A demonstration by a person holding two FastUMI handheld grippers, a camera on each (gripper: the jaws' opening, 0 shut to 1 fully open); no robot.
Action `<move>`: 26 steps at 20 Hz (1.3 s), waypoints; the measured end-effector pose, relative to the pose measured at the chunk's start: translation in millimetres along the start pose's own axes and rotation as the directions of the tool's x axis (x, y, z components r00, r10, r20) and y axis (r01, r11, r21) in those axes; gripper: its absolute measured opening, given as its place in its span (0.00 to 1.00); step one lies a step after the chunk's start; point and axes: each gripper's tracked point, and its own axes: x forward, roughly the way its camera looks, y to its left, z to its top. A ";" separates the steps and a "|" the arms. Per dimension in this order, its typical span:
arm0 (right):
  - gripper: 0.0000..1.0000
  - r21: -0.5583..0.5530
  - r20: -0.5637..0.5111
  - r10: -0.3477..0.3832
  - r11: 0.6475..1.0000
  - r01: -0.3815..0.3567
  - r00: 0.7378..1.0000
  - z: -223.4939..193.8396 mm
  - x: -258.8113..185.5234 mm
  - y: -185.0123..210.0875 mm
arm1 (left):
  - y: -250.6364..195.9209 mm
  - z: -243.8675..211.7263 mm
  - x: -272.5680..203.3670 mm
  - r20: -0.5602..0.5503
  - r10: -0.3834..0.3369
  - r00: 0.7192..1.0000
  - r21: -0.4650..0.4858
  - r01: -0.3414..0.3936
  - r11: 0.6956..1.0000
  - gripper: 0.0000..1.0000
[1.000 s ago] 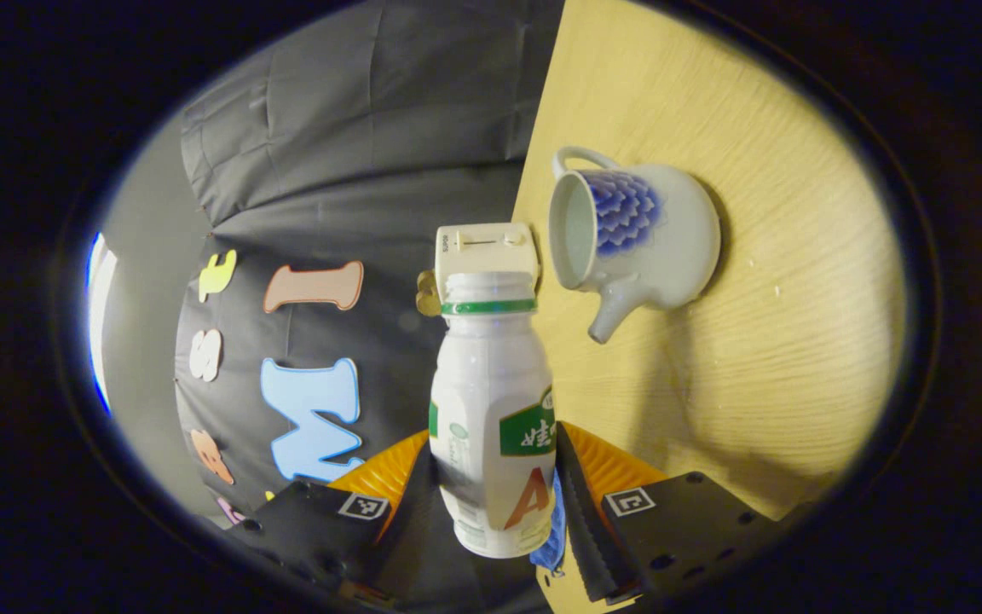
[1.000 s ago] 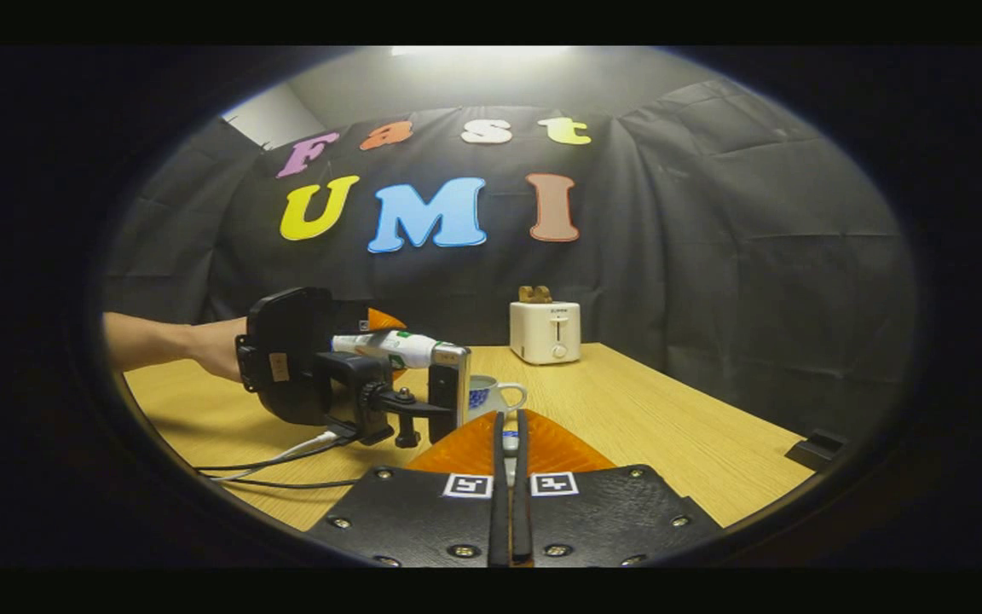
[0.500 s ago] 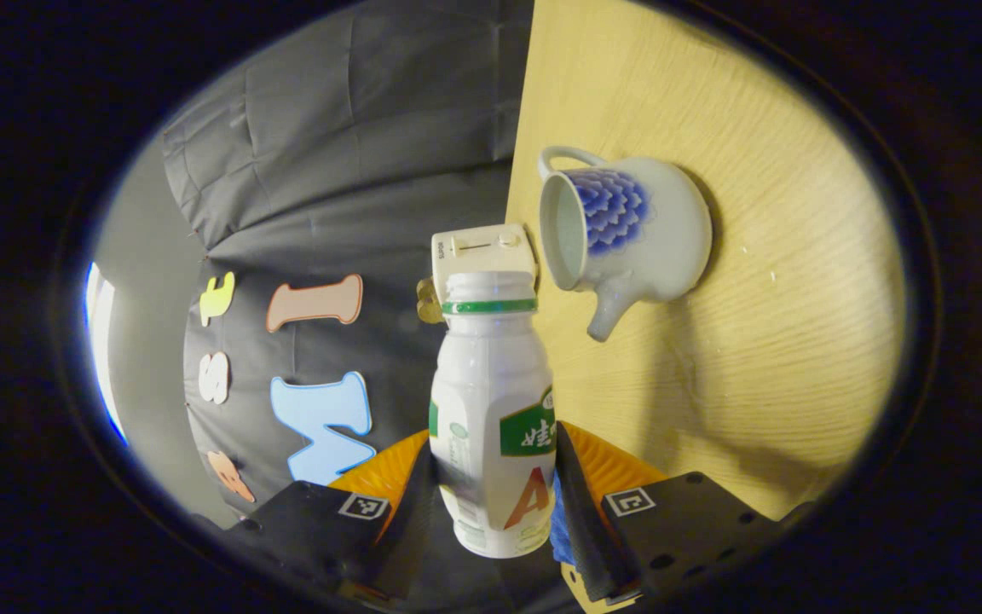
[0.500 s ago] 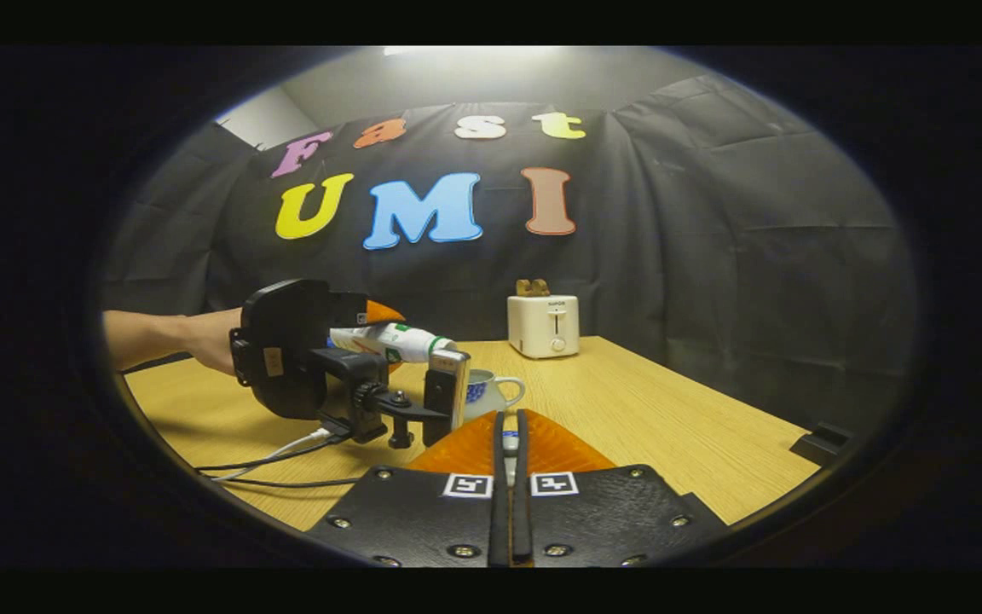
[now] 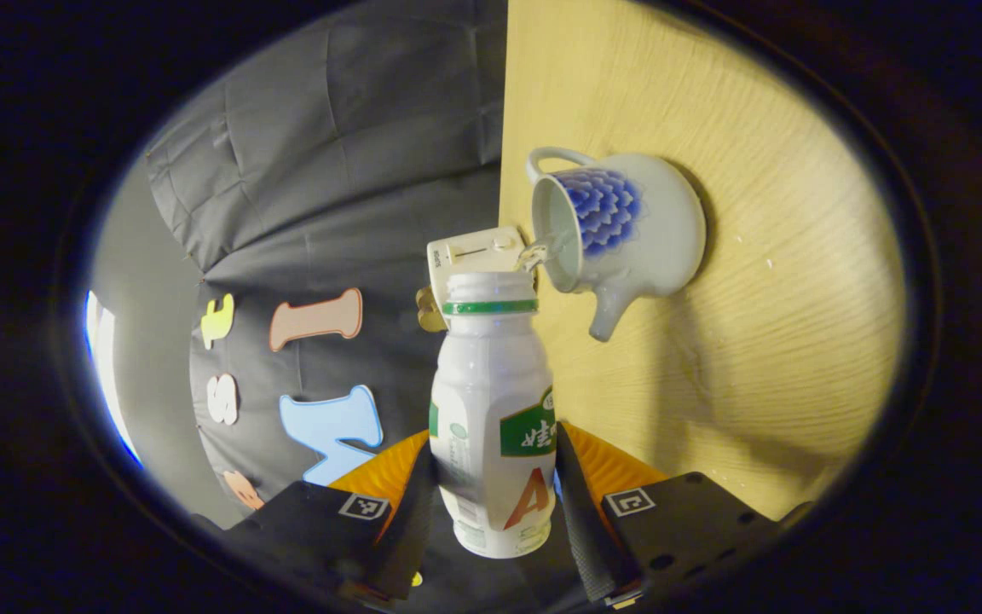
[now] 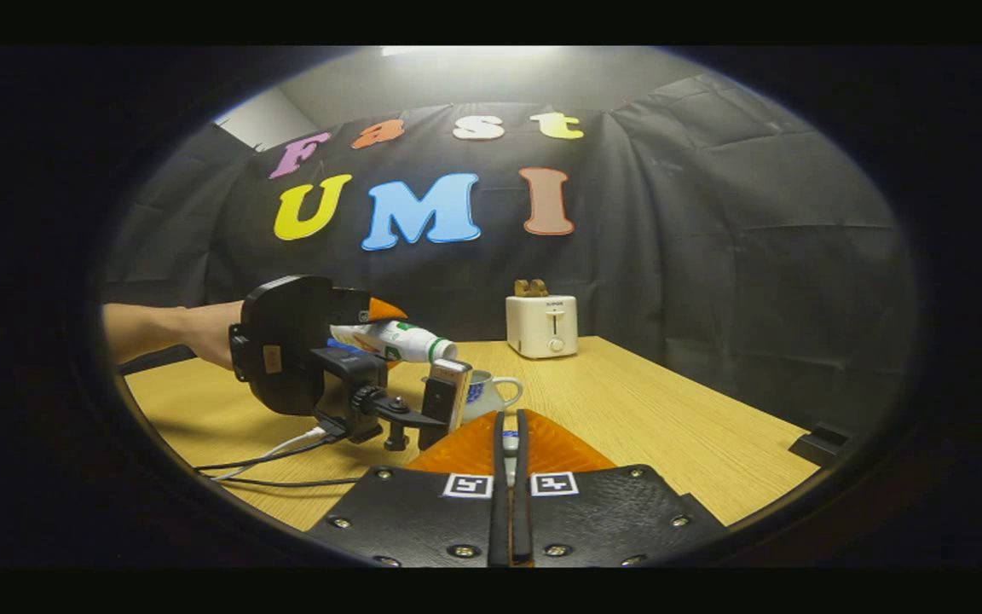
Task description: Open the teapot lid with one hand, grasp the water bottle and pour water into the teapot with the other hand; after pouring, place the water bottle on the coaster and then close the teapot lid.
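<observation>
My left gripper [image 5: 495, 490] is shut on a white water bottle [image 5: 491, 401] with a green neck ring and no cap, tipped on its side. A thin stream of water [image 5: 534, 254] runs from its mouth into the lidless white-and-blue teapot [image 5: 627, 230] on the wooden table [image 5: 764, 324]. In the right gripper view that left gripper [image 6: 303, 350], held by a hand [image 6: 201, 337], tilts the bottle [image 6: 393, 341] over the teapot [image 6: 484, 394]. My right gripper [image 6: 509, 424] is shut, with a small white piece of the teapot lid [image 6: 509, 443] showing between its fingers.
A white toaster [image 6: 542, 326] stands at the table's back edge, behind the teapot. Cables [image 6: 278, 452] trail from the left gripper across the table's left part. A flat dark object [image 6: 817, 445] lies at the table's right edge.
The bottle has tipped a little further toward the teapot's mouth, and a stream of water now runs from it into the pot. The right gripper has hardly moved.
</observation>
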 end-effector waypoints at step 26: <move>0.02 -0.009 -0.009 0.002 1.000 -0.002 1.000 -2.0 -1.1 -0.8 | 21.5 -3.7 -3.9 0.002 0.053 0.999 0.114 -0.052 0.992 0.82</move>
